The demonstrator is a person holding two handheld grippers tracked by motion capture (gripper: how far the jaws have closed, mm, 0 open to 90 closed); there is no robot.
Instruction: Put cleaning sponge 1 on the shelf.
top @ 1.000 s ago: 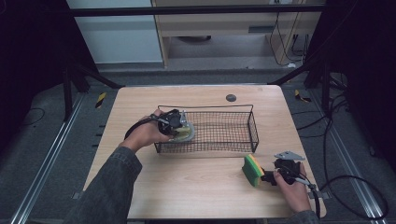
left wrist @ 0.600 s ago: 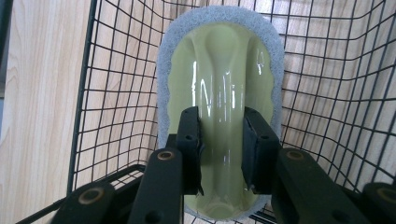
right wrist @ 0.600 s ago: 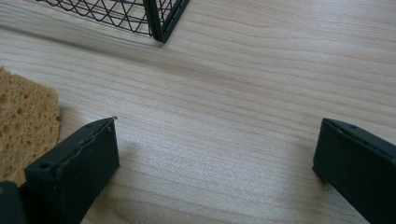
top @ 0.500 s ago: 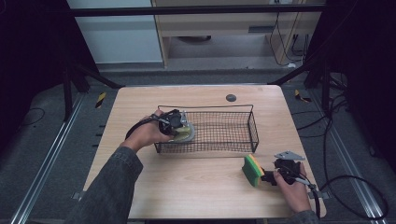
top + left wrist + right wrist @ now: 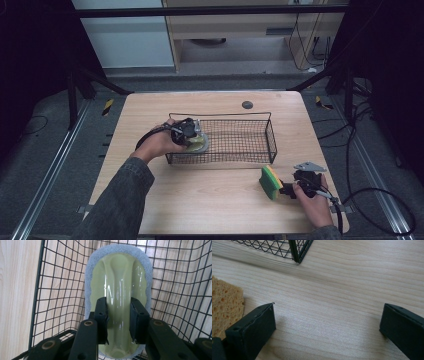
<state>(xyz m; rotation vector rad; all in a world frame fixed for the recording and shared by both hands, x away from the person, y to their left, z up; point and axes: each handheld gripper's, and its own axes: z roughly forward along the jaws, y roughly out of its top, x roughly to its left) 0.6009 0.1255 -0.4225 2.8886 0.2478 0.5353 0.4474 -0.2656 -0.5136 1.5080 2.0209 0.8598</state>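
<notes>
No writing, label, brand, number or sign can be read on anything in these views, whether on the table or around it.

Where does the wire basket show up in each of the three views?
High view: wire basket at table centre, behind the sponge.
Left gripper view: its mesh surrounds the scrubber held by the tongs.
Right gripper view: one corner at top left.
Shared landmark: the wooden table.

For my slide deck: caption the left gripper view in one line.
Left gripper fingers shut on the pale green scrubber's handle, inside the black wire basket.
</notes>
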